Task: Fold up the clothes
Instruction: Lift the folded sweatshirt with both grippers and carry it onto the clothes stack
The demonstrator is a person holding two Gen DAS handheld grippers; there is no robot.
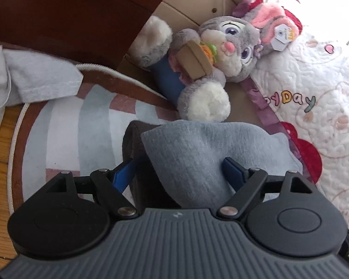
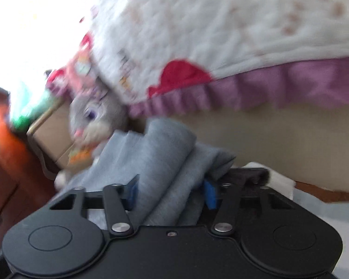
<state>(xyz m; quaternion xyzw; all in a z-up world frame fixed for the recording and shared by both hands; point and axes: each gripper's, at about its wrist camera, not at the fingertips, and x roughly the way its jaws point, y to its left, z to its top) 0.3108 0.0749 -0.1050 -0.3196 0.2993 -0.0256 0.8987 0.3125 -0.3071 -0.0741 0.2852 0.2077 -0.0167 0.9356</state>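
A folded grey garment (image 1: 197,153) lies on top of a dark brown garment (image 1: 132,139) on the striped rug. My left gripper (image 1: 178,169) straddles both. Its jaws stand wide, the blue pads (image 1: 124,174) sit at either side of the pile, and they do not squeeze it. In the blurred right wrist view the same grey garment (image 2: 165,153) is bunched into thick folds. The right gripper (image 2: 172,190) has its blue pads (image 2: 209,194) pressed against that bundle from both sides. A dark garment (image 2: 256,174) shows just behind its right finger.
A grey plush rabbit (image 1: 209,53) lies just beyond the pile, against a cardboard box (image 1: 188,4). A white quilt with a purple frill (image 1: 302,88) hangs at the right. A light grey cloth (image 1: 35,74) lies at the left by dark wooden furniture (image 1: 69,11).
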